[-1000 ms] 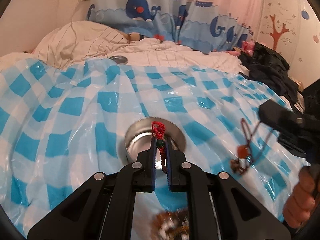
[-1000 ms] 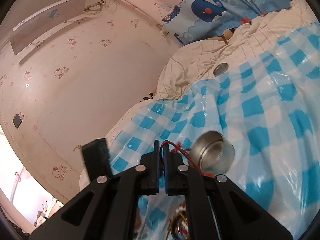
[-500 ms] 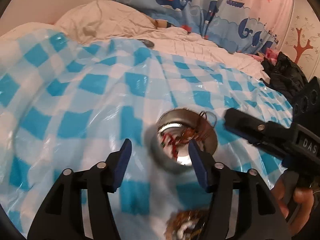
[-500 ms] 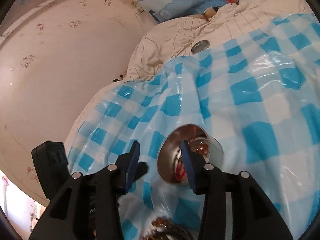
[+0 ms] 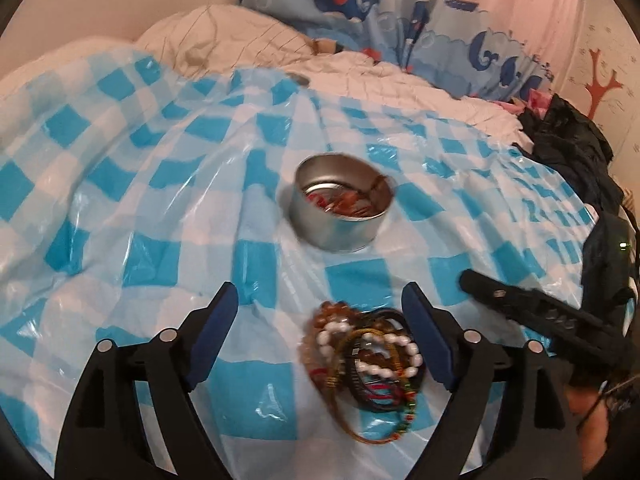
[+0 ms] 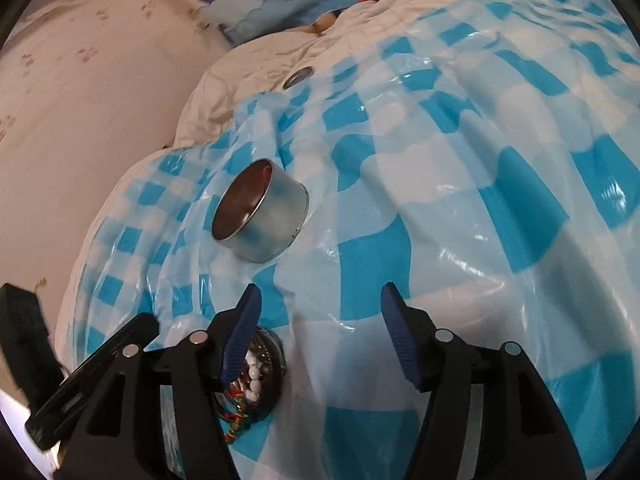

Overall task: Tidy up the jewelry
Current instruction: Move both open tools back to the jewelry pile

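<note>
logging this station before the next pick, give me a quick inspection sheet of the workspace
surface: blue and white checked plastic sheet, wrinkled, spread over a bed
job's things: round metal tin with red cord pieces inside; pile of bead bracelets in front of it
clutter: small metal lid on the white duvet; black clothing at the right edge
grippers: left claw open over the pile, jaws just widened, empty; right claw open, jaws just widened, empty
cables: nothing seen
surroundings: whale-print curtain, pink wall

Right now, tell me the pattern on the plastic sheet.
Blue-and-white checks on the plastic sheet, clearest in the left wrist view.
</note>
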`<state>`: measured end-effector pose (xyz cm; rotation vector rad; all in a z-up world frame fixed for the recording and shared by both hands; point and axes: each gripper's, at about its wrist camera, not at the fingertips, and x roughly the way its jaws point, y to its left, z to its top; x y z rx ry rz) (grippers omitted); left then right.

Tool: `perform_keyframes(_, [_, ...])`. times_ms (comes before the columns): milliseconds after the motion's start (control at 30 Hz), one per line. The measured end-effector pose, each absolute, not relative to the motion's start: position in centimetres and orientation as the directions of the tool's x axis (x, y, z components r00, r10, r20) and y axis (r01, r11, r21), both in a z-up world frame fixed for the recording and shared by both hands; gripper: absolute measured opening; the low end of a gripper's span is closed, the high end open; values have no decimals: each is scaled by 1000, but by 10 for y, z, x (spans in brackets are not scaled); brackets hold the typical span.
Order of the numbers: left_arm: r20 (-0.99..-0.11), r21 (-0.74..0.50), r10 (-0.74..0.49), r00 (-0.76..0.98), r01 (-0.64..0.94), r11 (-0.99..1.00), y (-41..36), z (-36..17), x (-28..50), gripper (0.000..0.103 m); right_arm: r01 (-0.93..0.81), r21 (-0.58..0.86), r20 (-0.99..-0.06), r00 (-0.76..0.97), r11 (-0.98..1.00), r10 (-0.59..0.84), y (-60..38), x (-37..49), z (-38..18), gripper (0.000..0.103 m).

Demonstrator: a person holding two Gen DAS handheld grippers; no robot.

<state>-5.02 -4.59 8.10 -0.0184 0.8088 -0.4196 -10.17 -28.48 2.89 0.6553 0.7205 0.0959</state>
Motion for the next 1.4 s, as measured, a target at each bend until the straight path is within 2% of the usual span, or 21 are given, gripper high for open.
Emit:
perform_keyframes(33, [-689,-166,-373,622,365,916,-49,85,-54,84,135,583,-574,767,801,288,-281,-103,29,61])
perform_keyframes(133, [-666,-131,-384,639,406,904,-55,97,-63,90,126,532,-550,804,837,228,-268,-106,27,71])
perform_keyframes(267, [-662,-74,-366,654,429,900,-55,106,-70,91,154,509,-548,817,847,181,-267,-104,13,72])
perform_keyframes(400, [-648,-104,-388,656,428,898,-49,113,-72,93,154,498,-549,818,854,173,-268,-109,17,71])
perform_keyframes(667, [-661,-59,-355,661,426,903,-51,108,-80,93,145,488,-539,825,861,167,-265,-136,13,72])
perform_keyframes(867, [-676,-93,-344,651,388,917,-42,99,-83,95,136,458,-535,831,878,151,-259,-135,11,76])
perform_keyframes(1033, [-688,-70,-337,642,404,912,-48,93,-83,95,134,461,-530,834,878,151,-258,-136,11,76])
perform_keyframes(1400, [-710,-33,-304,635,402,915,-48,84,-79,95,118,444,-536,829,888,158,-255,-134,12,83])
